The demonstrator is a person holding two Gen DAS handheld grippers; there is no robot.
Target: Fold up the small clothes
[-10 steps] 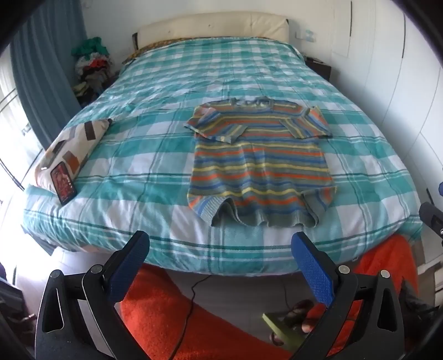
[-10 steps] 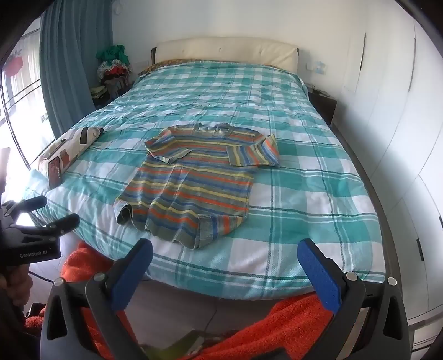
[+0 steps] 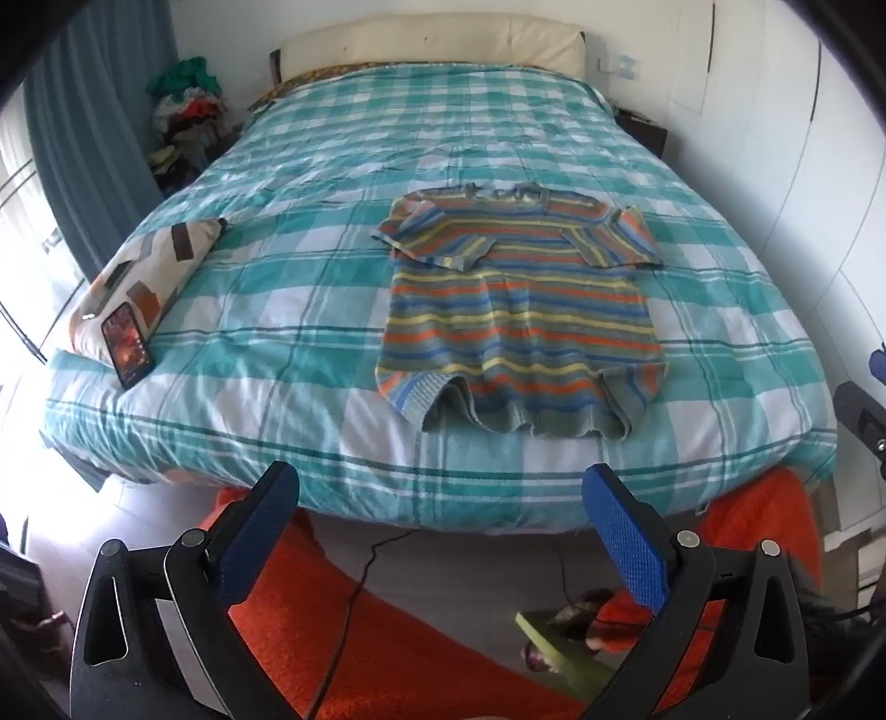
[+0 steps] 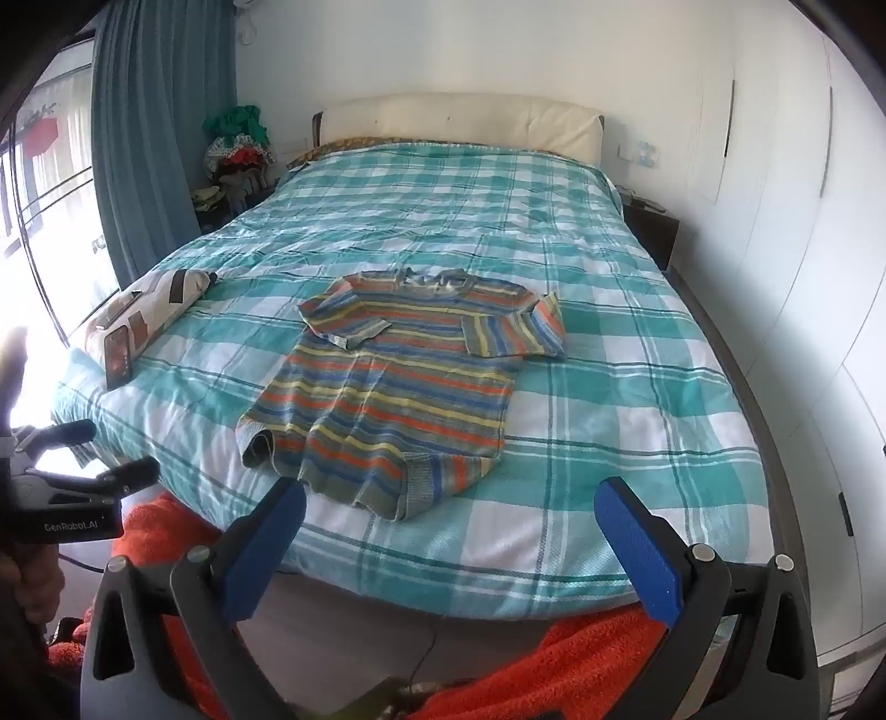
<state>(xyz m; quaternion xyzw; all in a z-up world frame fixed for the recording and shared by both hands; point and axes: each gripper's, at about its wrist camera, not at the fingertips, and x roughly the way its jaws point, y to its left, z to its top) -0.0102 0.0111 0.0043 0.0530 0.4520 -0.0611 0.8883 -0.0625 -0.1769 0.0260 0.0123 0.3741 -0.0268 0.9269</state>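
Nearest the lens, left gripper (image 3: 440,545) has its jaws spread wide with nothing between the blue pads; it hangs off the foot of the bed, above an orange rug (image 3: 387,637) and a thin dark cable (image 3: 354,587) on the floor. A green slipper (image 3: 559,645) lies on the floor near its right finger. Right gripper (image 4: 451,551): jaws likewise spread wide and empty, angled down toward the foot edge of the bed (image 4: 637,443), orange rug below. In the right wrist view the left gripper shows at the left border, black body, with a hand behind it, partly hidden. Next out: striped sweater (image 3: 520,321) lies flat on the teal-and-white checked cover near the foot of the bed, hem toward the cameras, collar away. Its left sleeve (as seen) is folded in over the chest; the other sleeve lies out to the side. Hem rumpled, with one corner turned up. Neither gripper touches it. To the left, near the bed's edge, a patterned pillow (image 3: 144,277) with a phone (image 3: 127,343) propped against its near end, screen lit. Farther: cream headboard (image 3: 443,41) at the wall, pile of clothes (image 3: 188,111) in the left corner beside a blue curtain (image 3: 94,138), dark nightstand (image 4: 653,227) on the right, white wardrobe doors (image 4: 803,221) along the right side.
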